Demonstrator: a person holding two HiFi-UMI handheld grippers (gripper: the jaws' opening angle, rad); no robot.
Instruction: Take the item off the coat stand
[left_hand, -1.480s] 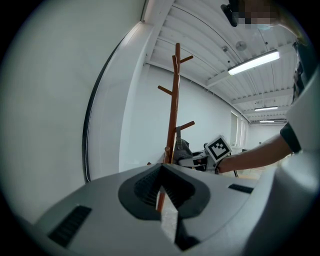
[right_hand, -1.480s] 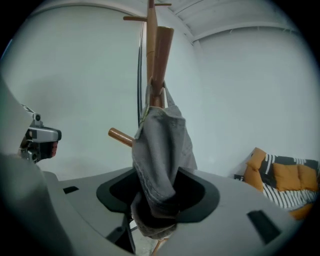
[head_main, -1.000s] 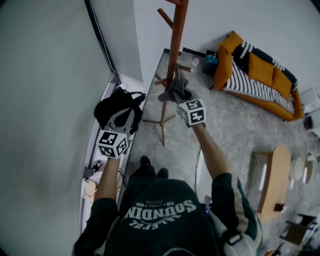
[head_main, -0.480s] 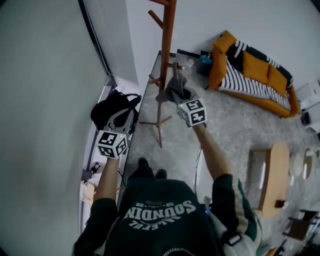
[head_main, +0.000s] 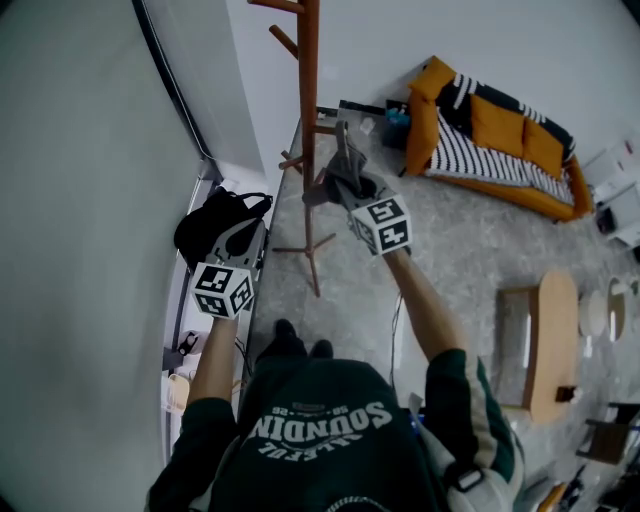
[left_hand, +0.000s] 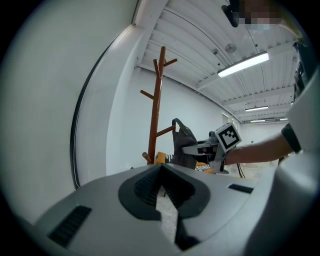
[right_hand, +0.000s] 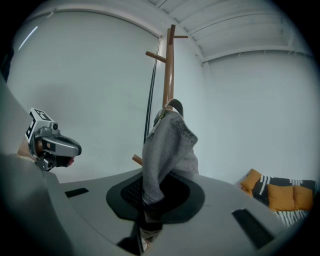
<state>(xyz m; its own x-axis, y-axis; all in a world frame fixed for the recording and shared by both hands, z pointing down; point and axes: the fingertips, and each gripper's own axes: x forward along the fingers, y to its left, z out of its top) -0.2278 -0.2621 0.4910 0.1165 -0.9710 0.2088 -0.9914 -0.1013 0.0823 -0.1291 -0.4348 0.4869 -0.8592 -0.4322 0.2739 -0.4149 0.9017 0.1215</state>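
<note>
A brown wooden coat stand (head_main: 308, 110) rises from the grey floor by the wall; it also shows in both gripper views (left_hand: 156, 115) (right_hand: 169, 75). My right gripper (head_main: 352, 190) (right_hand: 145, 210) is shut on the lower part of a grey cloth item (head_main: 343, 175) (right_hand: 167, 145). The item's strap loop (left_hand: 177, 123) stands up close to the tip of a low peg (left_hand: 164, 132); I cannot tell whether it is still hooked there. My left gripper (head_main: 242, 228) (left_hand: 161, 186) hangs off to the left of the stand, shut, with nothing between its pads.
A black bag (head_main: 205, 225) lies on the floor against the left wall, under my left gripper. An orange sofa (head_main: 500, 135) with a striped blanket stands at the far right. A wooden table (head_main: 555, 340) is at the right. The stand's feet (head_main: 305, 250) spread out ahead of the person's shoes.
My right gripper with the grey item now sits further right of the stand's pole than a second ago. The left gripper has kept its place by the black bag.
</note>
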